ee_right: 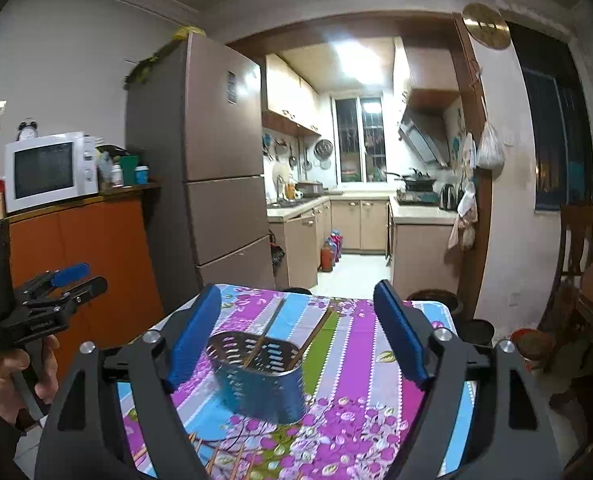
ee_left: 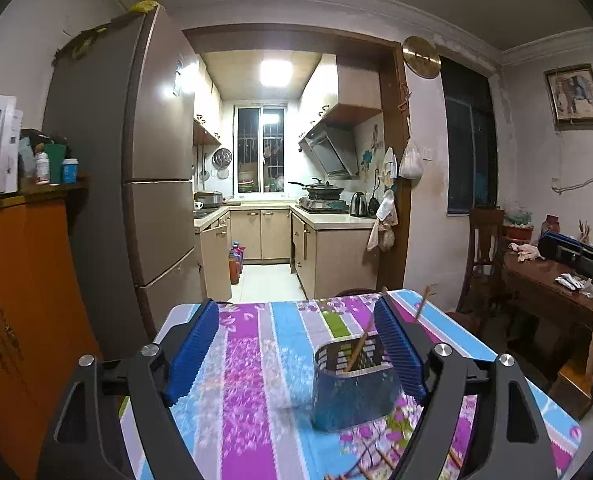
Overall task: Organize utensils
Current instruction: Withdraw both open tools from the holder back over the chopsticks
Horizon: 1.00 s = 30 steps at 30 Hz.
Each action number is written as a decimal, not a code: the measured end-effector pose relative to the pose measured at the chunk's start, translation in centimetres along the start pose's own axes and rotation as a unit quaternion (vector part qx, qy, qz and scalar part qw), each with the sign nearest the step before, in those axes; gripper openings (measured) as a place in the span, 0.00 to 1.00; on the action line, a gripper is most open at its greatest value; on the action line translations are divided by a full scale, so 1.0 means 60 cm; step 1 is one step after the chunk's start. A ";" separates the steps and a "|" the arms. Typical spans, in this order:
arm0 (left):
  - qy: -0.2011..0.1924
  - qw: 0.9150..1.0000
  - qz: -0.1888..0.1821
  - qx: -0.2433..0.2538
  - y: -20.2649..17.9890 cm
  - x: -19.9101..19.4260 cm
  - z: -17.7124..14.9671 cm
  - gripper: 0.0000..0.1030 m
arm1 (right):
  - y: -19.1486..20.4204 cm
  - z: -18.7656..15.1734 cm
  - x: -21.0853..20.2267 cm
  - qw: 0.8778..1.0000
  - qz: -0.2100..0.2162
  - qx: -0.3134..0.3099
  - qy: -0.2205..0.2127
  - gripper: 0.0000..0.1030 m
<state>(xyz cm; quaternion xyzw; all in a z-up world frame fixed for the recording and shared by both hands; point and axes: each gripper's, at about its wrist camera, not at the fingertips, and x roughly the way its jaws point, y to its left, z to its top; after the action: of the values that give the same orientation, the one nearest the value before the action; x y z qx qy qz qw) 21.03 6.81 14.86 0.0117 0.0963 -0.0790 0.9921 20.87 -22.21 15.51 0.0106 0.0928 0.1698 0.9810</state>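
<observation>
A perforated metal utensil holder (ee_left: 354, 386) stands on the floral striped tablecloth (ee_left: 256, 360), with two wooden chopsticks (ee_left: 360, 346) leaning in it. My left gripper (ee_left: 296, 312) is open and empty, raised above the table, the holder just inside its right finger. In the right wrist view the holder (ee_right: 260, 376) with chopsticks (ee_right: 314, 334) sits below and between the fingers of my right gripper (ee_right: 296, 300), which is open and empty. More chopsticks (ee_right: 216, 452) lie on the cloth at the near edge. The left gripper (ee_right: 62, 280) shows at far left, hand-held.
The table's far edge (ee_left: 296, 300) faces the kitchen doorway. A fridge (ee_left: 136, 160) and an orange cabinet (ee_left: 20, 300) with a microwave stand on the left. A wooden chair (ee_left: 484, 256) and dark side table (ee_left: 548, 284) are on the right.
</observation>
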 end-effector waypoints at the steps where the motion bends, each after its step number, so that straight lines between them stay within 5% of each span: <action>1: 0.001 1.000 -0.002 0.001 -0.001 -0.009 -0.005 0.78 | 0.006 -0.007 -0.013 1.000 0.003 -0.002 -0.003 0.75; 7: 0.008 1.000 -0.013 0.012 -0.008 -0.101 -0.081 0.81 | 0.036 -0.051 -0.087 1.000 0.017 -0.015 -0.016 0.76; 14: 0.042 0.999 -0.003 -0.003 0.002 -0.170 -0.208 0.83 | 0.075 -0.167 -0.159 0.999 0.036 -0.007 -0.003 0.75; 19: 0.076 0.997 -0.005 -0.012 -0.011 -0.193 -0.302 0.83 | 0.121 -0.279 -0.170 0.997 0.059 0.005 0.047 0.36; 25: 0.101 0.995 0.011 -0.015 -0.020 -0.202 -0.377 0.79 | 0.185 -0.412 -0.148 0.987 0.081 -0.007 0.137 0.19; 30: 0.113 0.994 0.008 -0.010 -0.019 -0.218 -0.419 0.75 | 0.213 -0.466 -0.128 0.983 0.064 -0.022 0.168 0.15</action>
<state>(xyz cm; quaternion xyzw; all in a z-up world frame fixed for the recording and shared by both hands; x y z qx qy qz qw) 3.44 8.64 -7.30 0.0114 0.2082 -0.0684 0.9756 4.34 -13.06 -9.92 -0.0343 0.2519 0.2332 0.9386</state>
